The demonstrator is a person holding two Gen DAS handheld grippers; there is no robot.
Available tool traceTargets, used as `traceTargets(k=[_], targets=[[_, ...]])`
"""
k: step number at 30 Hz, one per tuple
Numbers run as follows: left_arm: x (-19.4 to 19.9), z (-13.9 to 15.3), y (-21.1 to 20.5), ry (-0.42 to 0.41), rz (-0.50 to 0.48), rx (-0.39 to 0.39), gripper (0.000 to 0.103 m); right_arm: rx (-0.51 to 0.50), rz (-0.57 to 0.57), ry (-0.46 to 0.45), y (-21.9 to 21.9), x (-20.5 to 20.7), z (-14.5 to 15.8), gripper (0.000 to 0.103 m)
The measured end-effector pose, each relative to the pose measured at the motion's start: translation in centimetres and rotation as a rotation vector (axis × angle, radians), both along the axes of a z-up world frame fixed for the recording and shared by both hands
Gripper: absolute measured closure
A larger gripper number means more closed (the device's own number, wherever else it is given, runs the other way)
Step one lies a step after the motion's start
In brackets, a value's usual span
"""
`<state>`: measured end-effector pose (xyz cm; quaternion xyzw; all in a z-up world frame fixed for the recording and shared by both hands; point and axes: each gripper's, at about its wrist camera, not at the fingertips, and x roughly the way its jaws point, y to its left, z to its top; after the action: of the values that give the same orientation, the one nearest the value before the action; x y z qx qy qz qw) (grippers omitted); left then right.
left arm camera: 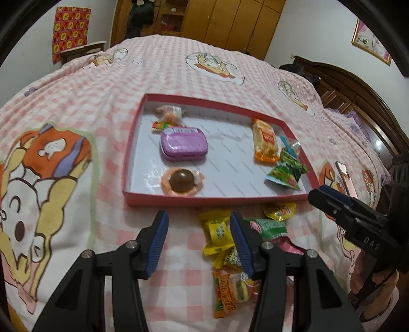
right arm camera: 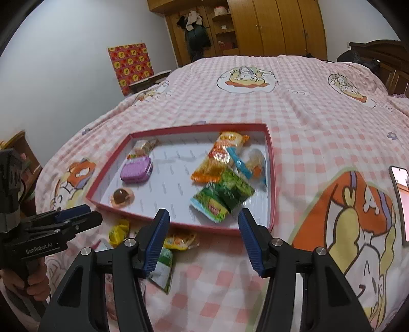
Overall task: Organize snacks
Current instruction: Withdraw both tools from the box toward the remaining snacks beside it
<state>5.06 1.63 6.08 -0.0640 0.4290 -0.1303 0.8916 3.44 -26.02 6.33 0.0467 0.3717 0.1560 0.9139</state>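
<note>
A red-rimmed box (left arm camera: pixel 135 143) (right arm camera: pixel 271 178) lies on the pink checked bedspread. Inside are a purple tin (left arm camera: pixel 182 144) (right arm camera: pixel 136 169), a brown chocolate ball (left arm camera: pixel 182 180) (right arm camera: pixel 121 196), an orange packet (left arm camera: pixel 265 140) (right arm camera: pixel 219 158), green packets (left arm camera: pixel 288 169) (right arm camera: pixel 225 196) and small sweets at the far left corner (left arm camera: pixel 168 113). Loose snacks lie in front of the box: a yellow packet (left arm camera: pixel 217 232) (right arm camera: pixel 118 231), a green packet (left arm camera: pixel 271 226) (right arm camera: pixel 163 268), an orange burger packet (left arm camera: pixel 230 291). My left gripper (left arm camera: pixel 199 242) is open and empty beside the yellow packet. My right gripper (right arm camera: pixel 204 240) is open and empty at the box's near rim.
A phone (left arm camera: pixel 345 178) (right arm camera: pixel 401 201) lies on the bedspread right of the box. A wooden wardrobe (left arm camera: pixel 230 23) stands behind the bed, a dark headboard (left arm camera: pixel 358 89) to the right. A small yellow jelly packet (left arm camera: pixel 280 210) (right arm camera: pixel 180 241) lies by the box's front rim.
</note>
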Motion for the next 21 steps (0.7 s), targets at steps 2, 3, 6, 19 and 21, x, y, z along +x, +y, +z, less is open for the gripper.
traceTargets(k=[2,3,6,19,21], targets=[[0.0,-0.4,-0.3,0.015,-0.012,-0.006,0.050,0.012,0.000,0.013,0.0,-0.3,-0.4,0.046],[0.1,-0.5,-0.4,0.020,-0.017,-0.009,0.050,0.022,0.003,0.019,0.0,-0.5,-0.7,0.046],[0.1,-0.8,-0.9,0.024,-0.020,0.003,0.050,0.037,0.006,0.027,-0.1,-0.9,-1.2,0.046],[0.9,-2.0,-1.2,0.053,0.000,-0.006,0.054,0.076,0.025,0.065,-0.3,-1.2,-2.7,0.046],[1.0,-2.2,-1.3,0.057,0.002,-0.015,0.060,0.080,0.027,0.067,-0.3,-1.2,-2.8,0.046]])
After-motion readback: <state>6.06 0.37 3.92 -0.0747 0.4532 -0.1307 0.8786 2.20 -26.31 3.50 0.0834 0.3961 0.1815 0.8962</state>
